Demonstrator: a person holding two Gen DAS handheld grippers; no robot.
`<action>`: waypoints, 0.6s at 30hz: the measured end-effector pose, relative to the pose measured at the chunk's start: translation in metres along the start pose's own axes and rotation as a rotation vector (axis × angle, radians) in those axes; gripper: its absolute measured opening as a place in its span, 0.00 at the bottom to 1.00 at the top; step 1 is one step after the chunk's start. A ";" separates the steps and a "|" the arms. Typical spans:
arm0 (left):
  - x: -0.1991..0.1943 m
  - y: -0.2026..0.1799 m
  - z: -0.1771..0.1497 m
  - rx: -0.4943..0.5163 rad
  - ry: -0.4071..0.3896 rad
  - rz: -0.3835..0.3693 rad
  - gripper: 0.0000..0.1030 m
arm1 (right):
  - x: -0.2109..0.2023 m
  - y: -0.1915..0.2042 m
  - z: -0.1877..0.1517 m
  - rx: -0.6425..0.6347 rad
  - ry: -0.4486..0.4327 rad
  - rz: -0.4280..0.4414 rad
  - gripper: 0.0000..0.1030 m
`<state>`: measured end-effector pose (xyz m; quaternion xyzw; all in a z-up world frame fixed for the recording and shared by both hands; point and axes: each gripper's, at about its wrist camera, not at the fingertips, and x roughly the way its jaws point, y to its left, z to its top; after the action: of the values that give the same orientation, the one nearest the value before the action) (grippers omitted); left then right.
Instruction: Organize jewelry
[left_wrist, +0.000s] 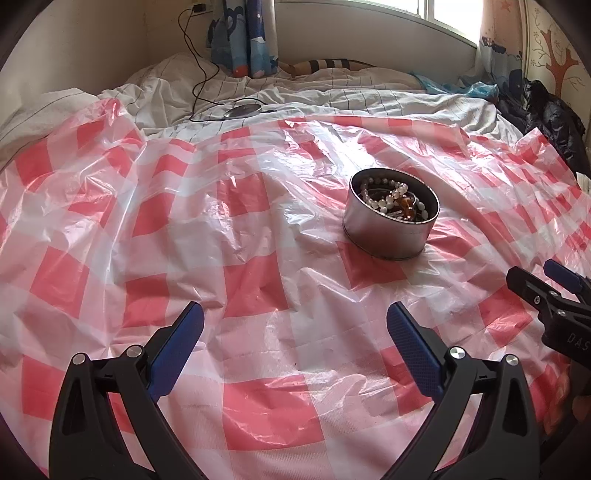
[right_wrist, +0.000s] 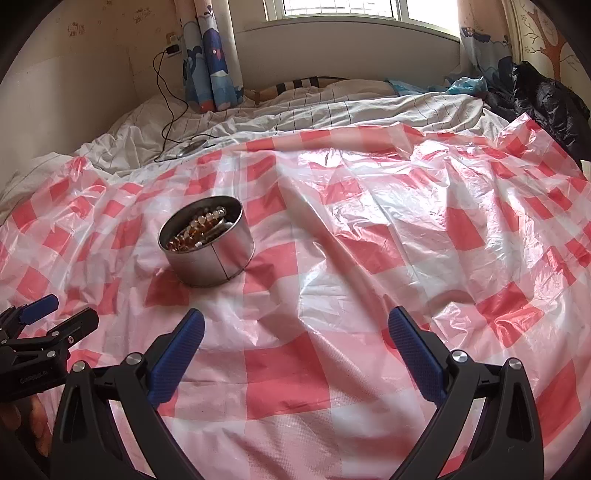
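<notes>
A: Where is the jewelry?

B: All in a round metal tin (left_wrist: 391, 221) that stands upright on a red-and-white checked plastic sheet (left_wrist: 240, 258) spread over the bed. White bead strands (left_wrist: 388, 197) lie on top, with amber beads (right_wrist: 184, 238) among them.

A: And the grippers?

B: The left gripper (left_wrist: 295, 325) hangs above the sheet with its blue fingers (left_wrist: 177, 350) spread wide apart and nothing between them. The tin sits beyond it, a little to its right, not touched.

A: The right one?

B: The right gripper (right_wrist: 295, 325) is the same: fingers apart, holding nothing, over bare sheet. From there the tin lies ahead and to the left, well apart from its tips.

A: Anything else around?

B: A rumpled white striped blanket (right_wrist: 332, 107) past the sheet, a black cable (left_wrist: 195, 74) running down from the wall to a small round device (left_wrist: 242, 110), and cartoon curtains (right_wrist: 212, 55) below the window (right_wrist: 340, 9). A dark jacket (right_wrist: 546, 99) lies at the right edge.
</notes>
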<state>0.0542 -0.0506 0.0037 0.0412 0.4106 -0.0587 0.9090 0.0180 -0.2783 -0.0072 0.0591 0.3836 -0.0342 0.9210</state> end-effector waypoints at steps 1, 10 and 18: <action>0.003 0.000 -0.002 0.001 0.010 0.000 0.93 | 0.002 0.001 -0.001 0.000 0.006 -0.001 0.93; 0.013 -0.004 -0.012 -0.006 0.053 -0.019 0.93 | 0.009 0.019 -0.006 -0.048 0.026 0.004 0.93; 0.012 -0.006 -0.008 -0.014 0.052 -0.040 0.93 | 0.011 0.021 -0.005 -0.052 0.035 0.017 0.93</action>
<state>0.0552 -0.0569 -0.0112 0.0279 0.4350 -0.0726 0.8970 0.0241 -0.2568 -0.0166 0.0389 0.3998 -0.0153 0.9157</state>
